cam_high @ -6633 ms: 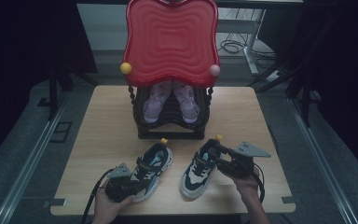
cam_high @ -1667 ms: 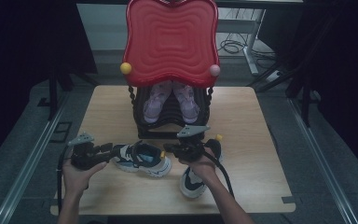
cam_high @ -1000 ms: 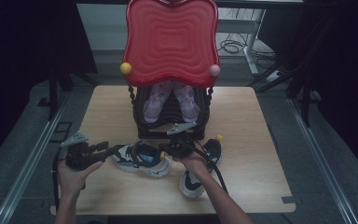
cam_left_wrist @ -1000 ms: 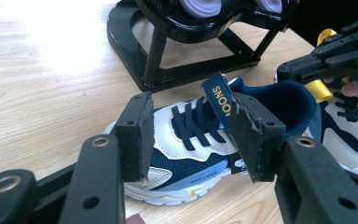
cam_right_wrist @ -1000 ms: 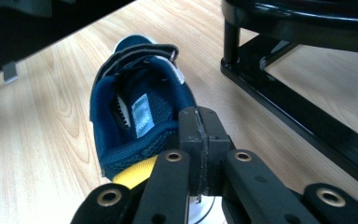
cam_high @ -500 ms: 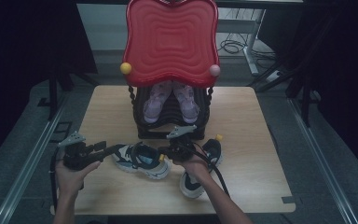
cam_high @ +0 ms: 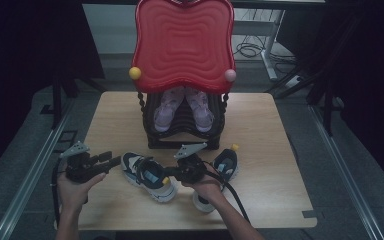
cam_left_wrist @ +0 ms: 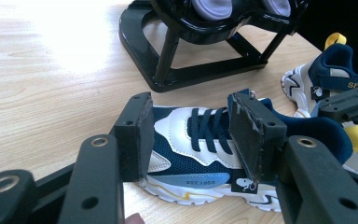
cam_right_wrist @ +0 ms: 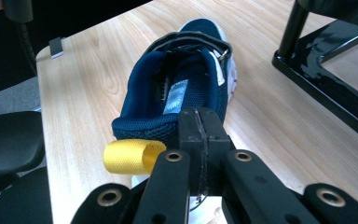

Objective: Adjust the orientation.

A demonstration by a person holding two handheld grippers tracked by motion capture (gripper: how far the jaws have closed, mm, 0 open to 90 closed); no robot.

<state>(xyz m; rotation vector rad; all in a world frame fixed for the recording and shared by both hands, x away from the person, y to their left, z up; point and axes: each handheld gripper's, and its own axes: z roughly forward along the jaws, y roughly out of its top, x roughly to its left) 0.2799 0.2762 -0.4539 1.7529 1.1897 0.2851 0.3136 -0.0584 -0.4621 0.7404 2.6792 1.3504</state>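
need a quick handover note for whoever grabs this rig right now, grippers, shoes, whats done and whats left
Left gripper: open, its fingers either side of the near sneaker's toe end; whether they touch cannot be told.
Right gripper: fingers shut at the heel collar of the near sneaker, beside its yellow pull tab.
The second sneaker lies on the table to the right, behind the right hand.
The black shoe rack under the red panel already holds a lilac pair.
Done: near sneaker gripped at the heel.
Left, probably: lift it onto the rack, then the second one.
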